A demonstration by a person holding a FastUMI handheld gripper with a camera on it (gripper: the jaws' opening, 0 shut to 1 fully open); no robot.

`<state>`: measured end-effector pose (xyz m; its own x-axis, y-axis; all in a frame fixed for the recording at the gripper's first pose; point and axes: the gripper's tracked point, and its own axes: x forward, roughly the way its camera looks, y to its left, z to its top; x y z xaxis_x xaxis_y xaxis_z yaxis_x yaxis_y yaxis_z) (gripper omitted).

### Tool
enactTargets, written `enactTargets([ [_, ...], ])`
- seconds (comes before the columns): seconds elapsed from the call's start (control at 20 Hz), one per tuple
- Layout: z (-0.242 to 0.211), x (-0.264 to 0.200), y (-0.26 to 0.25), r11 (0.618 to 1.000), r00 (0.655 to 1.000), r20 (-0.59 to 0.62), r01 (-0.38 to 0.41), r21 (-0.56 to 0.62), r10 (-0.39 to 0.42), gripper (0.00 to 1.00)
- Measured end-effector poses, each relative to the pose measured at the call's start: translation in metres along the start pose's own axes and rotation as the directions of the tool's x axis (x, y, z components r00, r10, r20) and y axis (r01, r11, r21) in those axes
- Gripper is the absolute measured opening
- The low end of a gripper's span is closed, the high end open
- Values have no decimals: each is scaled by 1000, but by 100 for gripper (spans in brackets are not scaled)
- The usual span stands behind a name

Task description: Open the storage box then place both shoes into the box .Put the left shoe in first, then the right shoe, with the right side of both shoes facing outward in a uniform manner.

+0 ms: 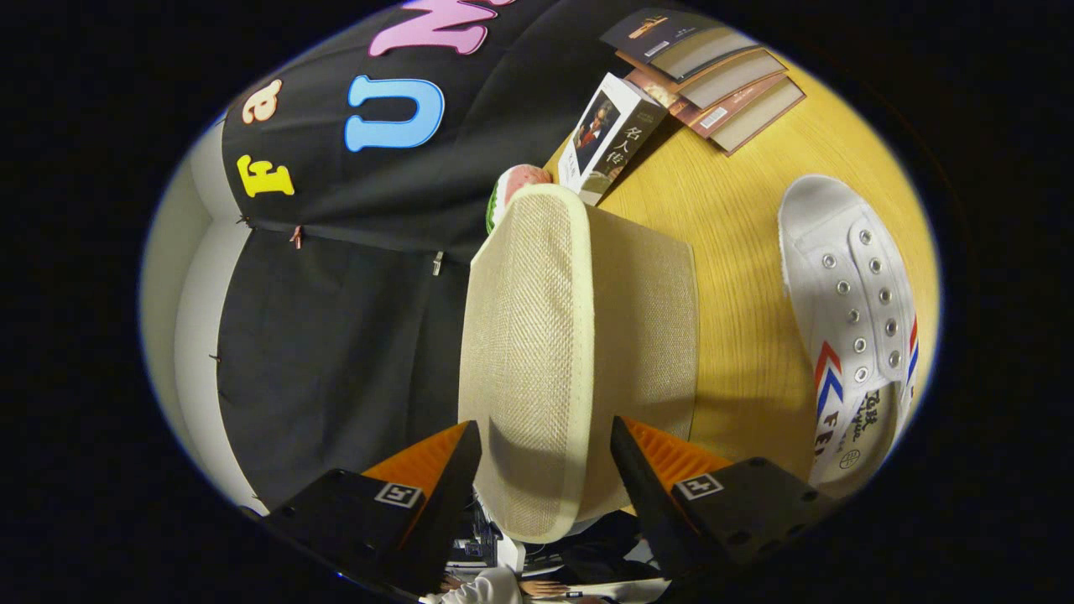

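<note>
The beige woven storage box (646, 335) stands on the yellow wooden table (738, 252), with its lid (529, 335) lying against the box top. My gripper (545, 453) straddles the near edge of the lid. The left finger (453, 470) lies against the lid's woven top face. The right finger (638, 461) lies against the box side under the rim, so both press on that edge. A white canvas shoe (856, 327) with red and blue stripes lies on the table beyond the right finger, apart from the box.
Behind the box, a white book (608, 138) leans and several thin books (713, 80) are fanned out on the table. A watermelon-slice toy (512, 189) peeks out at the box's far end. A person's sleeve (478, 587) shows below the fingers.
</note>
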<state>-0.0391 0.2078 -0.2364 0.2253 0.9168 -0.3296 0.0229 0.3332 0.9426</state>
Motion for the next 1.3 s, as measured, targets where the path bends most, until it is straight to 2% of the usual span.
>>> enactTargets([
  [0.1, 1, 0, 0, 1000, 1000, -14, 10, 24, -10, 65],
  [0.15, 1, 2, 0, 999, 1000, -25, 17, 37, -16, 59],
  [0.3, -3, -3, -2, 995, 997, -59, 53, 83, -49, 55],
  [0.45, -1, -2, 6, 992, 997, -77, 39, 122, -30, 47],
  [0.55, -2, -1, 10, 993, 997, -75, 41, 111, -33, 17],
  [0.6, -1, -5, 10, 995, 997, -71, 41, 94, -34, 11],
  [0.75, 0, -8, 11, 995, 994, -74, 80, 57, -75, 5],
  [1.0, 4, -11, 25, 992, 990, -70, 122, 18, -121, 5],
  [1.3, 15, -16, 91, 997, 997, 9, 82, -7, -82, 5],
])
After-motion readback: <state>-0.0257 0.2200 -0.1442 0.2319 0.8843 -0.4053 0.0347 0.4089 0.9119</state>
